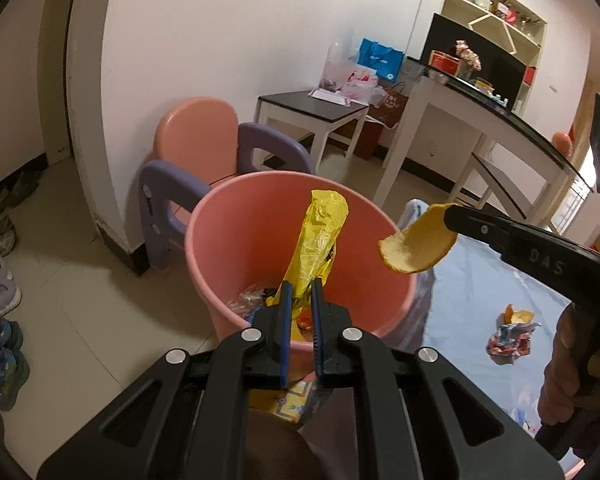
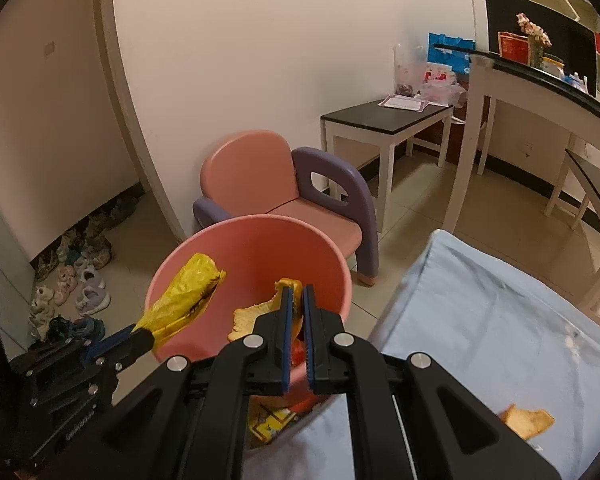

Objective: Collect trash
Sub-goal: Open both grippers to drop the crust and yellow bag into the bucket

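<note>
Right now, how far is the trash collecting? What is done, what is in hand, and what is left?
Done: some wrappers already lie at the bottom of the pink bucket. In hand: the left gripper holds a yellow wrapper over the bucket, and the right gripper holds an orange peel at its rim. Left: a crumpled wrapper and another peel piece on the blue sheet.

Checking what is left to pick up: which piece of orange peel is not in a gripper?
The peel lying loose on the blue sheet. The other peel is clamped in the right gripper over the pink bin.
</note>
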{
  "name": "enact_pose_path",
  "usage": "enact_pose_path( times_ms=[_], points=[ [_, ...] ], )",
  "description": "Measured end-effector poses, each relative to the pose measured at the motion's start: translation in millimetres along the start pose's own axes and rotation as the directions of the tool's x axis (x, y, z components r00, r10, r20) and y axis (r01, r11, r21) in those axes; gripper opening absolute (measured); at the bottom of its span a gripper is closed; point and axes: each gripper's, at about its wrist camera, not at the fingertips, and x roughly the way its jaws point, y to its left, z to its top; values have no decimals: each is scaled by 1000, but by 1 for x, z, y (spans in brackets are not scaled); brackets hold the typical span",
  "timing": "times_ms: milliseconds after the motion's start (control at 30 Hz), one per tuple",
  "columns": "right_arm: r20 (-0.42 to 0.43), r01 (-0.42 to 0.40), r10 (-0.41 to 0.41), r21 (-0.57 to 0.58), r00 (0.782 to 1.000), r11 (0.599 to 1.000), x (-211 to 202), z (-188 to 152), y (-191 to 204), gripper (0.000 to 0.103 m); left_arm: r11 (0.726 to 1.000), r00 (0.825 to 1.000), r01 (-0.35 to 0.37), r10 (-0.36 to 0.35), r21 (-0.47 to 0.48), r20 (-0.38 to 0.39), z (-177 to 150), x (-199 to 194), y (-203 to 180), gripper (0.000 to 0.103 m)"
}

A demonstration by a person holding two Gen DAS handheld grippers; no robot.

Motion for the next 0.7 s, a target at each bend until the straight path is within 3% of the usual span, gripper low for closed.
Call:
enact_pose_path(
  times_ms=[333, 533, 700],
  points=[
    [-34, 20, -19, 2, 999, 1000, 37, 4, 4, 5, 999, 1000, -9, 8, -33, -23, 5, 15, 9, 10],
    [-38, 12, -12, 2, 999, 1000, 43, 3, 2, 12, 999, 999, -10, 8, -49, -42, 5, 19, 12, 30],
    [-37, 6, -6, 8, 999, 1000, 42, 2, -1, 19, 999, 999, -10, 9, -45, -35, 5, 17, 9, 32]
  ],
)
